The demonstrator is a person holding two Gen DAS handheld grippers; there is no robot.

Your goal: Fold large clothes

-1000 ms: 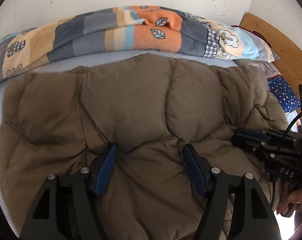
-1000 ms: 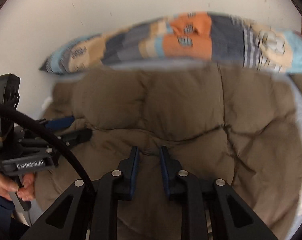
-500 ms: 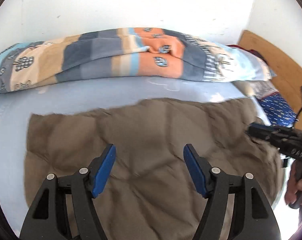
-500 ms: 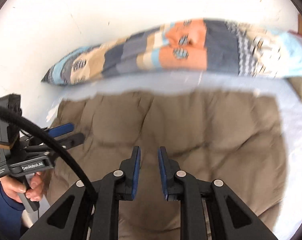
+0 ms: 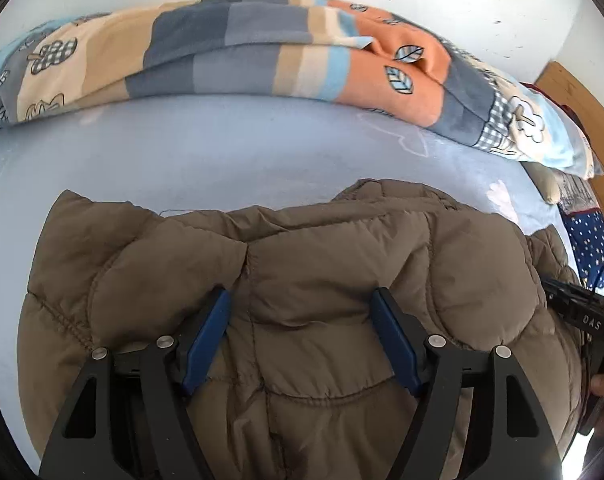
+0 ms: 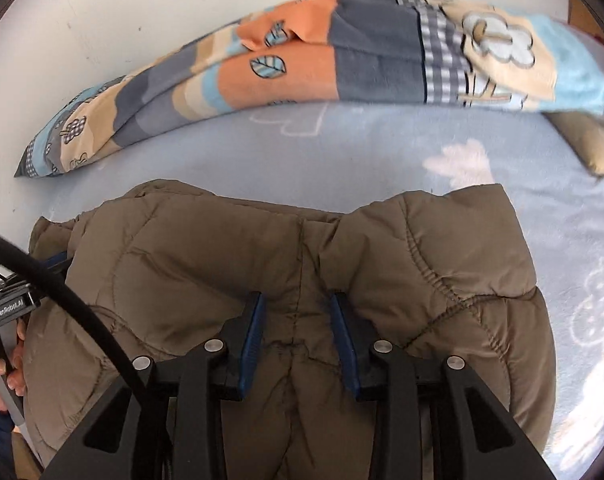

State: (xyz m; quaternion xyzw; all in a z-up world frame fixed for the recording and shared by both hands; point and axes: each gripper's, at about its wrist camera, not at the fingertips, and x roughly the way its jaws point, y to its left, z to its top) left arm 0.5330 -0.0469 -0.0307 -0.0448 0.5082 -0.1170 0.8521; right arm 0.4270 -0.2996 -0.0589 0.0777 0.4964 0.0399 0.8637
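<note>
My wide-open left gripper (image 5: 302, 332) and narrower, empty-looking right gripper (image 6: 297, 332) press the puffy brown quilted jacket (image 5: 322, 280), bundled at six o'clock, folding seemingly nearly finished.

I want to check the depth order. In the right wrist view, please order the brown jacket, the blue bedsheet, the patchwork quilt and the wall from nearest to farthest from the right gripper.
1. Brown jacket, under the right gripper.
2. Blue bedsheet, beyond the jacket.
3. Patchwork quilt, along the bed's far edge.
4. Wall, behind the quilt.
</note>
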